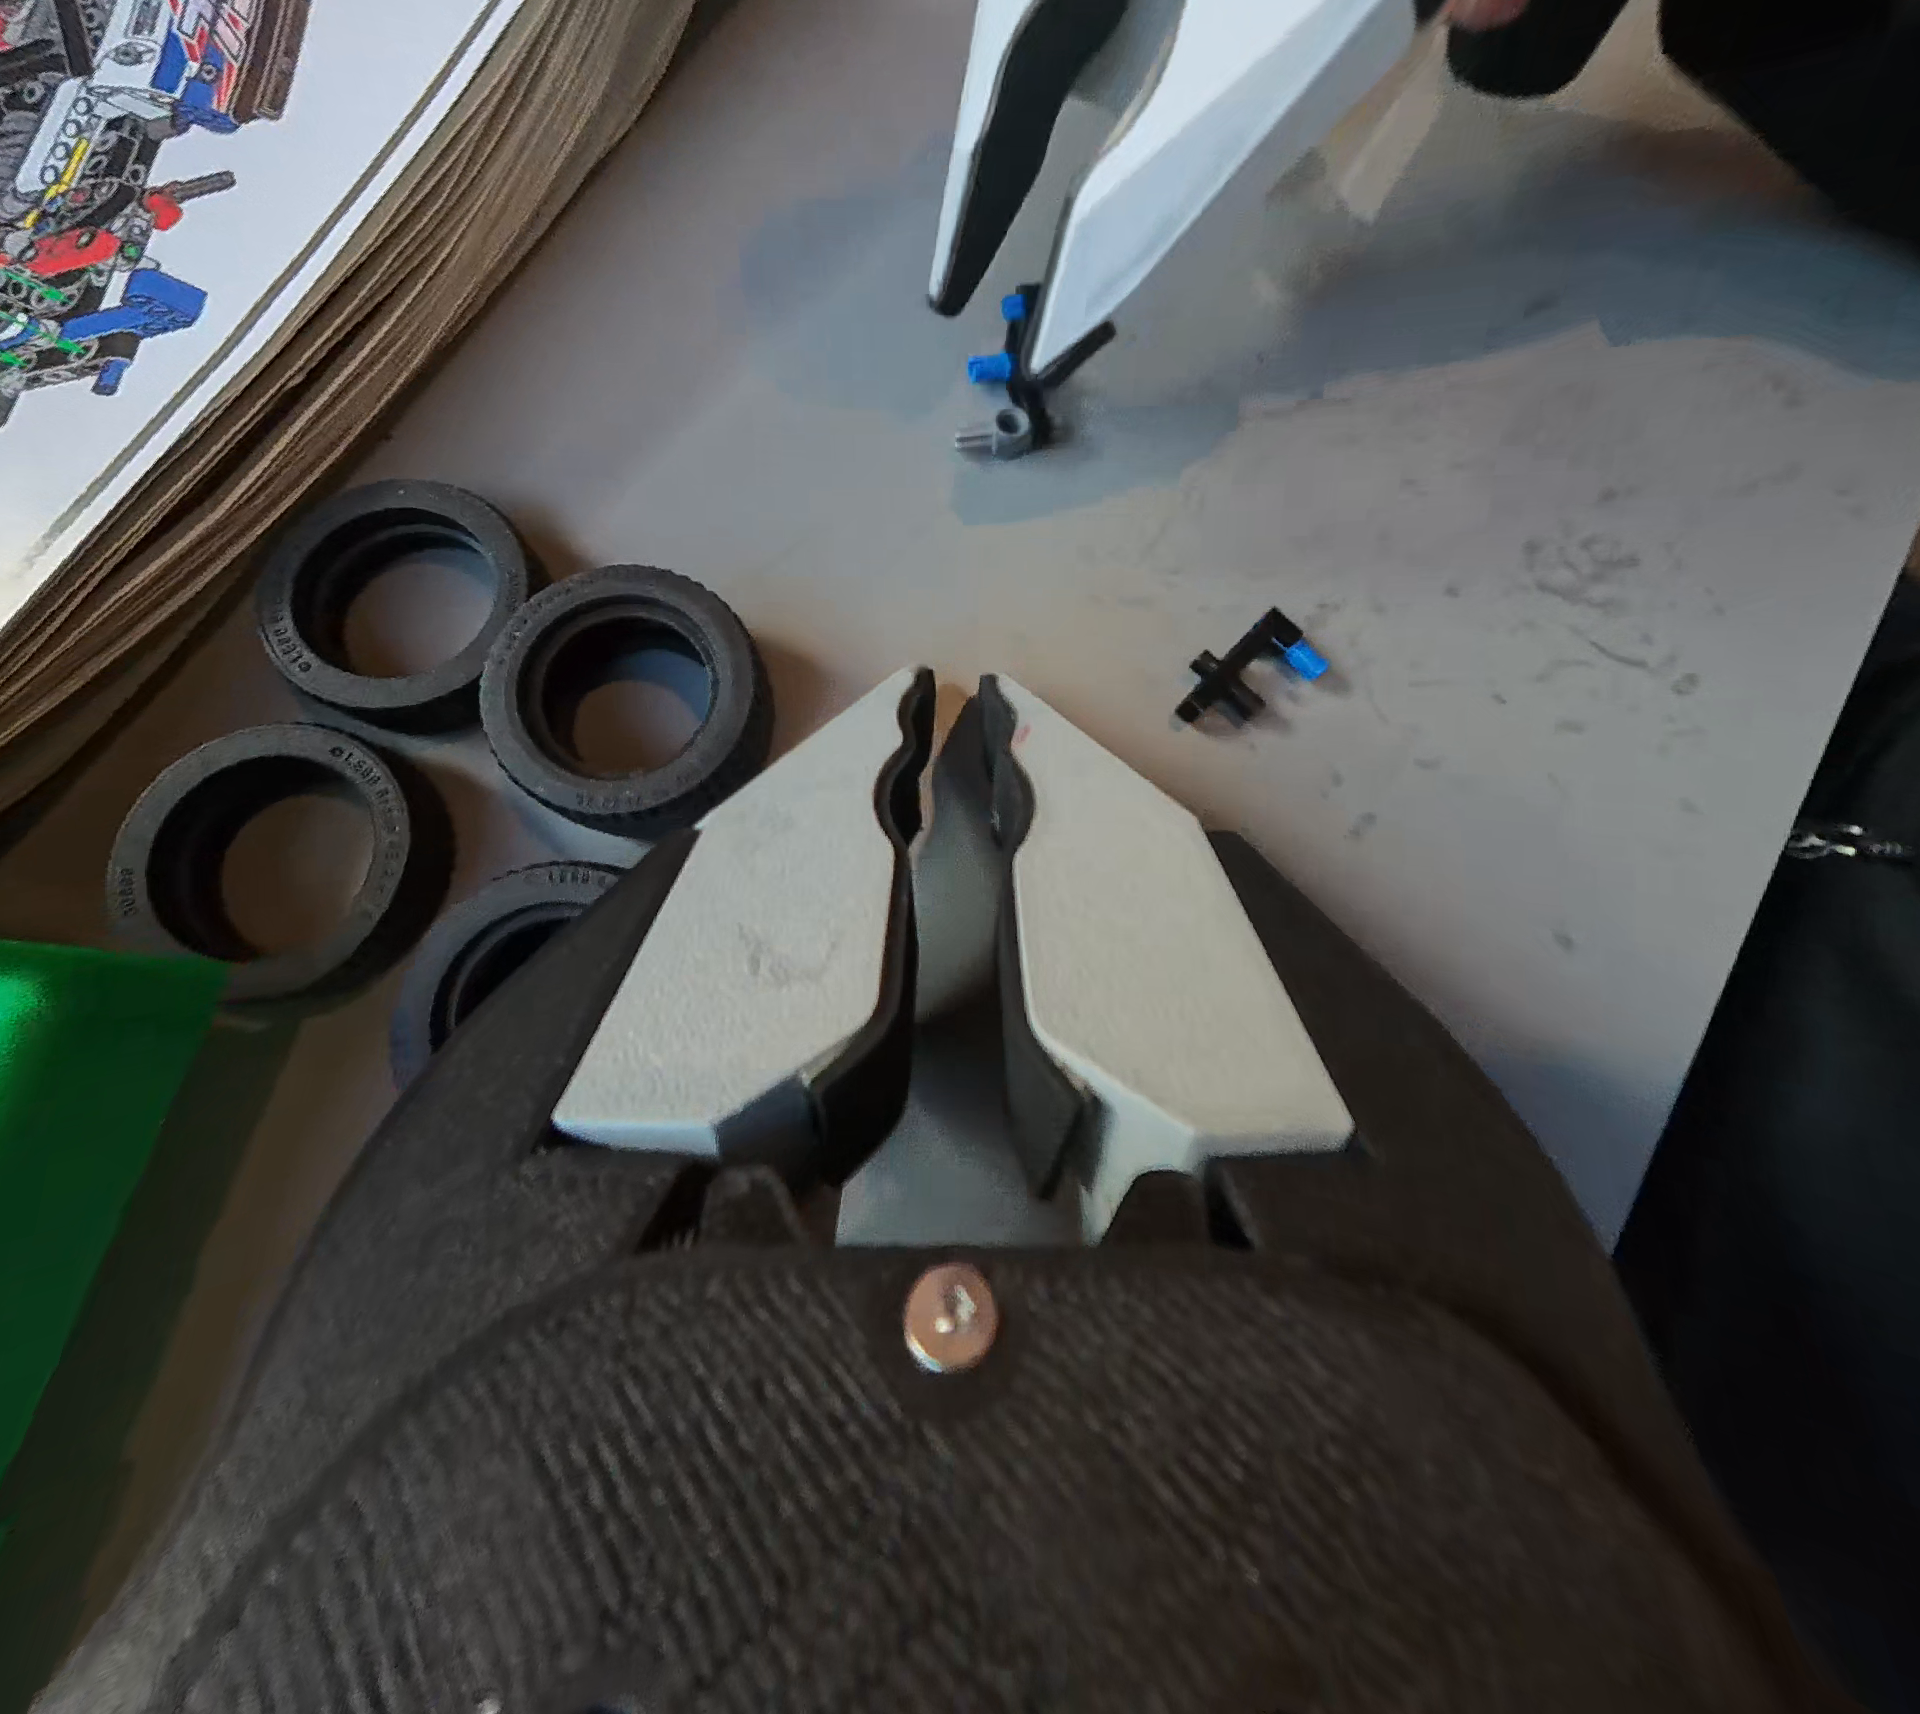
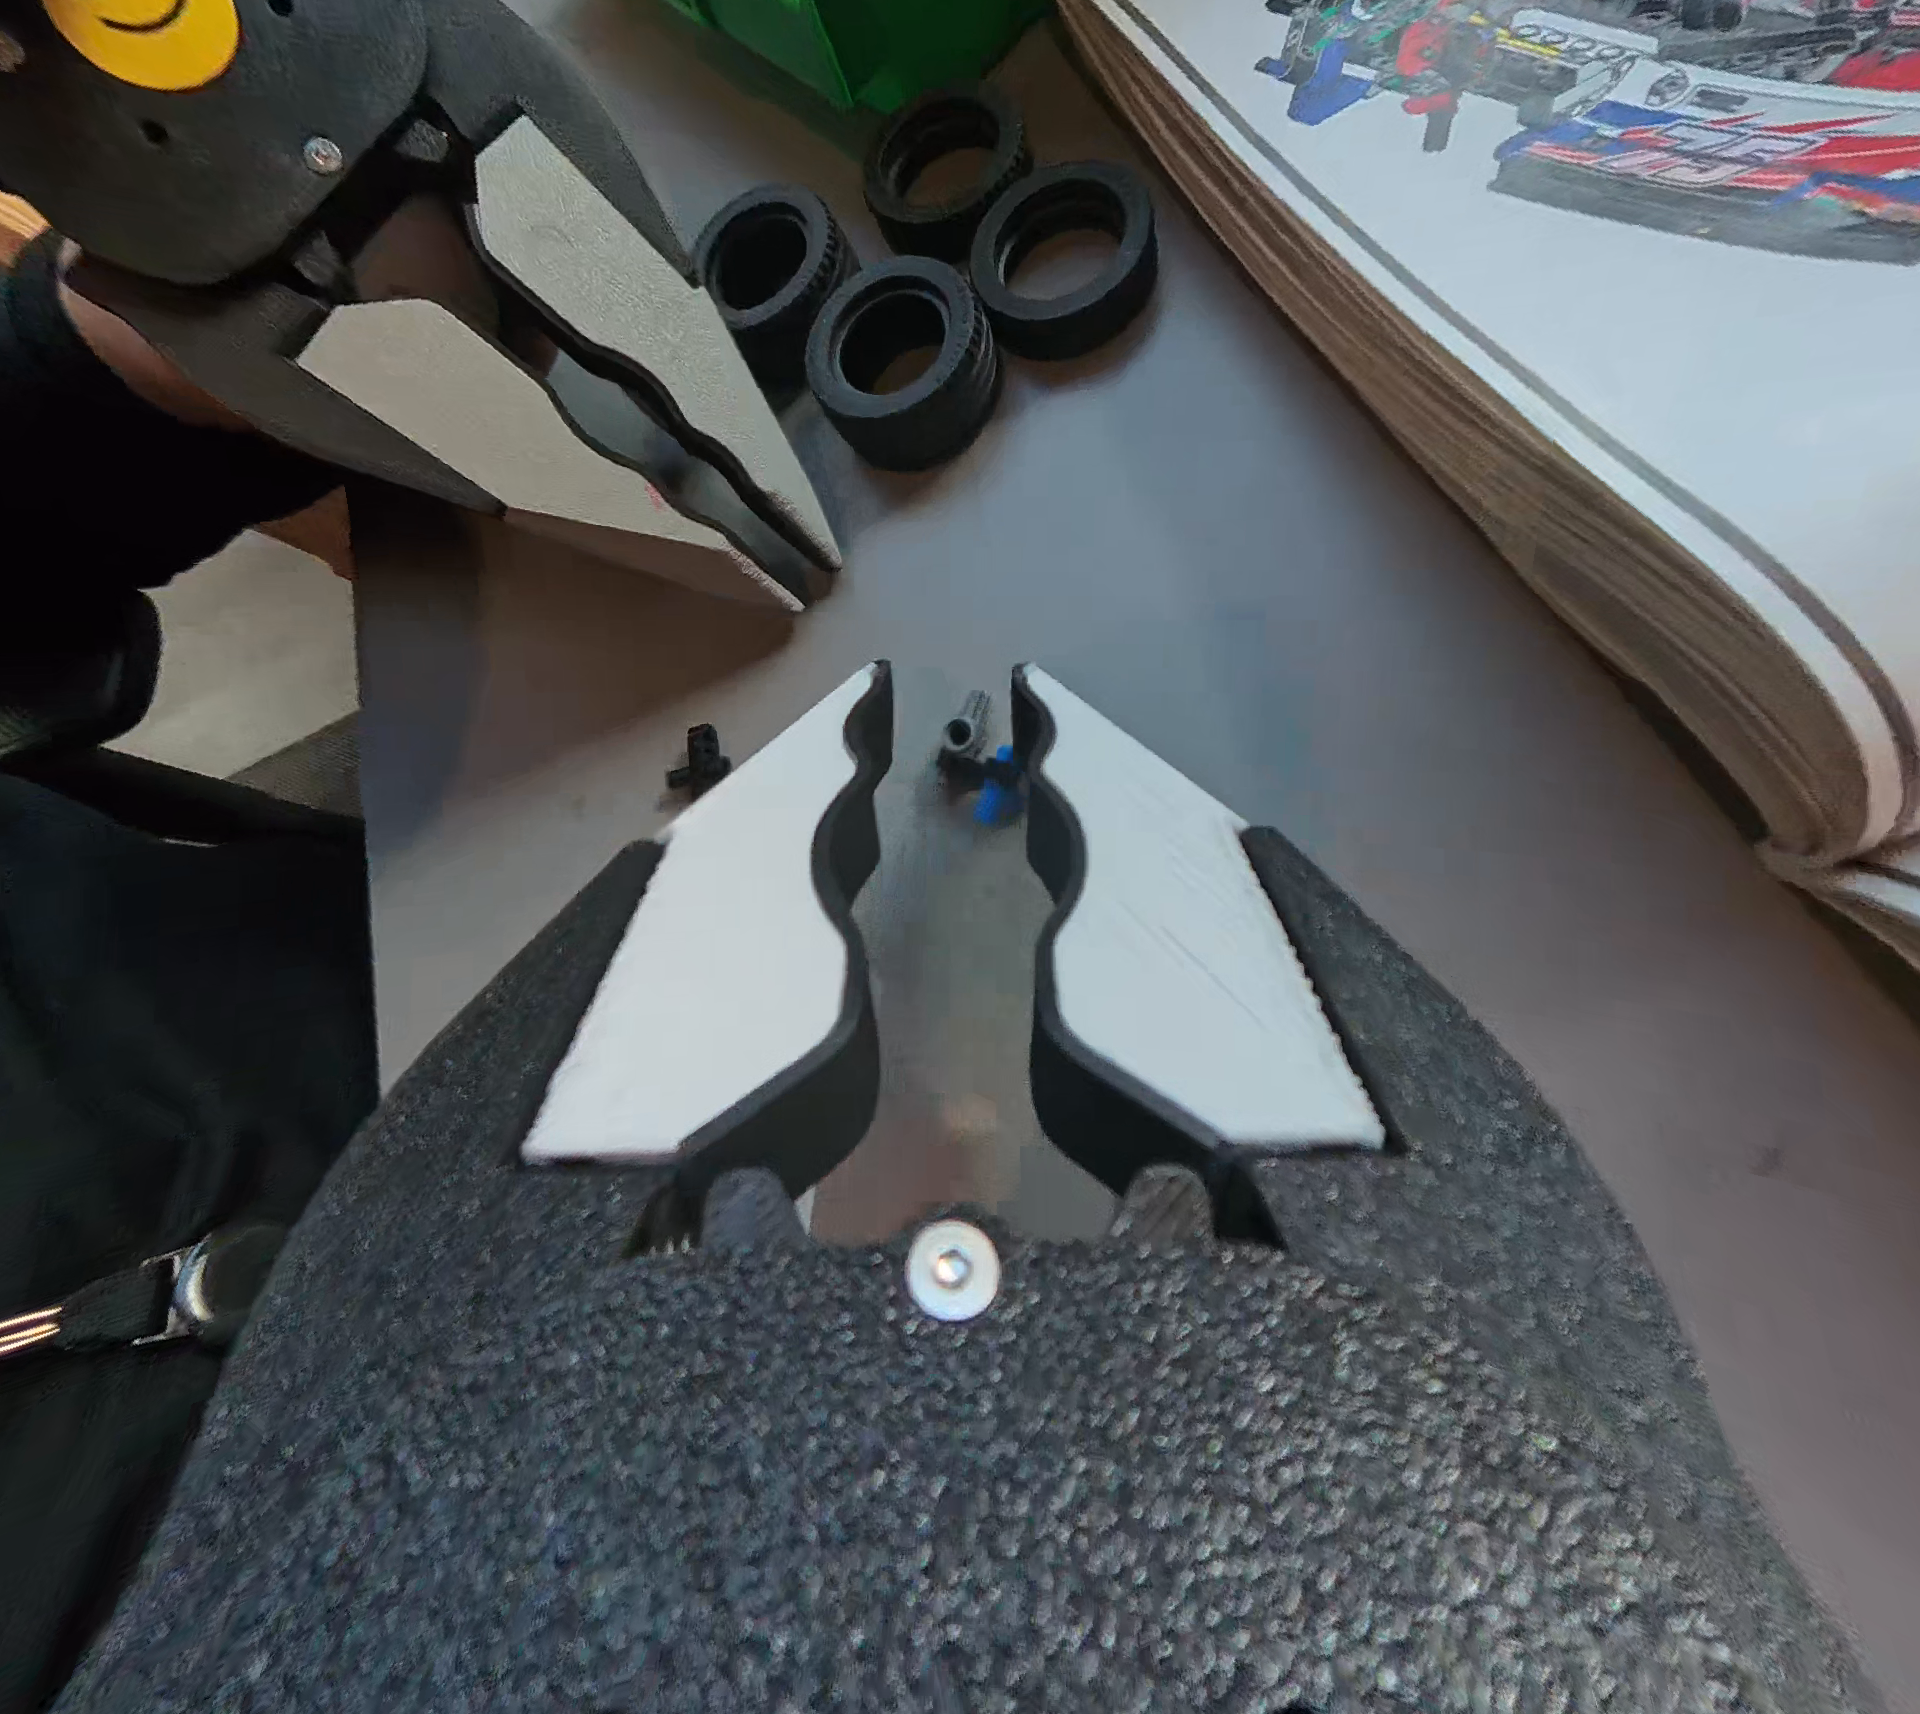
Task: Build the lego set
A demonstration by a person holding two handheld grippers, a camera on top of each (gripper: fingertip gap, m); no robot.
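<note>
Small black lego assembly (image 1: 1023, 371) with two blue pins and grey connector: lies on table just beside thick open instruction book (image 1: 436, 137).
Smaller black piece (image 1: 1247, 662) with one blue pin: lies flat, well apart from book.
Four black rubber tyres (image 1: 618, 693): clustered, lying on sides, near book's page edge.

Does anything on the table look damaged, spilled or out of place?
Nothing stands out. Four loose black rubber tyres lie grouped beside the open instruction book, and the small black-and-blue pin assembly lies between the open right gripper.
</note>
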